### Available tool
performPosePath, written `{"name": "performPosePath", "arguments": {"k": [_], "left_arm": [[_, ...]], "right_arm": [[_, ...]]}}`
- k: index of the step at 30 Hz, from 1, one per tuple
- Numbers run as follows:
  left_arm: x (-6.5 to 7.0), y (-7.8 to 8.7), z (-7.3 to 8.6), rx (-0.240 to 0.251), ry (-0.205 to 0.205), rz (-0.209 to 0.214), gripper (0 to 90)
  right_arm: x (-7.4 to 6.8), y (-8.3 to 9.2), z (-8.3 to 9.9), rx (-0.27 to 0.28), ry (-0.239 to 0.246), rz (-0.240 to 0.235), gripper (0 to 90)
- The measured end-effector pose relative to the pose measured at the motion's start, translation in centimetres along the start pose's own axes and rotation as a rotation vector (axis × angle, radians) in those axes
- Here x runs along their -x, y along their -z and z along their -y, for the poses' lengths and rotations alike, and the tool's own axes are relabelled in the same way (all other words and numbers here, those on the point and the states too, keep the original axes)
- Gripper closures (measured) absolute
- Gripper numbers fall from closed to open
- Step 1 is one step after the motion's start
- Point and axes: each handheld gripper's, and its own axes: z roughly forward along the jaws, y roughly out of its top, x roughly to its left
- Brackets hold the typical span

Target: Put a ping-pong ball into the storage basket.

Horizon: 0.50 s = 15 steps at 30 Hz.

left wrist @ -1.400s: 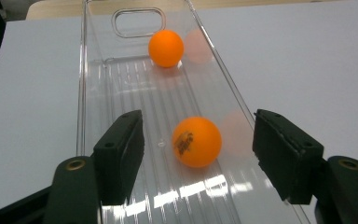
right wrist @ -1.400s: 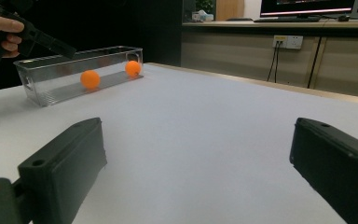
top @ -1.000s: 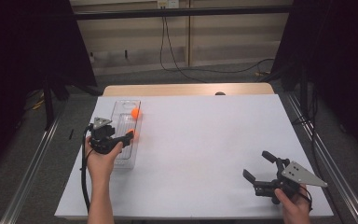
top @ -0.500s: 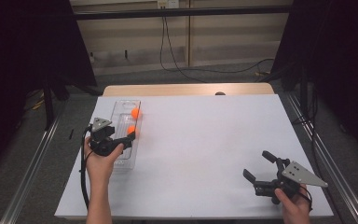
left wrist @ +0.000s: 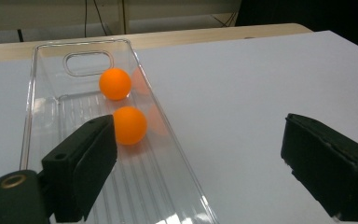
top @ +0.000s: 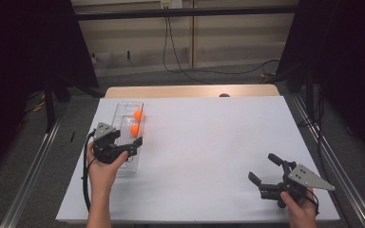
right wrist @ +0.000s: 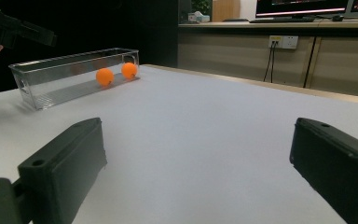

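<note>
Meanwhile both grippers' fingers stand apart: left gripper (top: 134,142) over tray (top: 121,110), right gripper (top: 265,170) near table edge.

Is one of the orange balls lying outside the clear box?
No, both orange balls sit inside the clear box, by its right wall.

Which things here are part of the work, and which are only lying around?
Part of the work:
- clear tray
- two orange balls inside it
- left gripper, jaws open, just been opening, nothing between them

Lying around:
- right gripper, open, over bare table
- cables on floor
</note>
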Motion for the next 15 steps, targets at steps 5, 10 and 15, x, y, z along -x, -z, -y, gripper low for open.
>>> {"name": "performPosePath", "arguments": {"k": [5, 10, 15], "left_arm": [[0.1, 0.3, 0.5, 0.009, 0.002, 0.015, 7.3], [0.3, 0.6, 0.9, 0.037, -0.013, 0.028, 5.3], [0.3, 1.1, 1.3, 0.054, -0.015, 0.039, 4.4]], "right_arm": [[0.0, -0.1, 0.0, -0.002, 0.002, 0.001, 2.8], [0.0, -0.1, 0.0, -0.002, 0.003, 0.0, 2.9], [0.0, -0.1, 0.0, 0.0, 0.002, -0.001, 2.9]]}}
